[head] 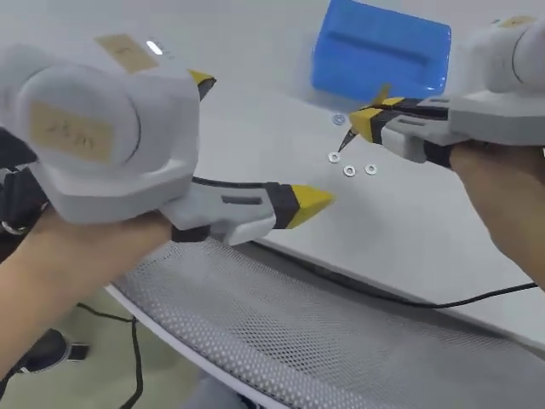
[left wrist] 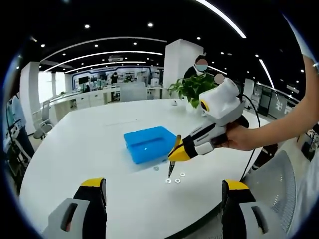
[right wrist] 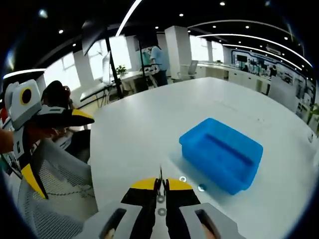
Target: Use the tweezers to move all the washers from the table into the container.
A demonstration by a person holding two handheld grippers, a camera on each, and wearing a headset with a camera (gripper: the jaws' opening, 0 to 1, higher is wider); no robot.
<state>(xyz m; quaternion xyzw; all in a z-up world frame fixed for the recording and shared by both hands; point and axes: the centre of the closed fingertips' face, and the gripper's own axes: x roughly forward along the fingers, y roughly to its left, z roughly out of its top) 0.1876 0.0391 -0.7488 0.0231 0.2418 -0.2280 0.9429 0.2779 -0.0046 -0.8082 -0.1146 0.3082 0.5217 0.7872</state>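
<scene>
White round table [head: 409, 221] in an open-plan office, with a grey mesh chair [head: 281, 324] at its near edge. My left tongs [head: 260, 141] hang there, jaws spread wide and empty, well apart from the work. Three small silver metal washers [head: 349, 171] lie just below my right tongs [head: 362, 121], which are clamped on thin dark metal tweezers [head: 338, 146]. Tip sits at the leftmost washer; contact unclear. A fourth washer [head: 339, 119] lies beyond the right tongs, beside the blue rectangular plastic container [head: 383, 51]. Risk: a flat washer on a slick top could skid or flick from the tips.
</scene>
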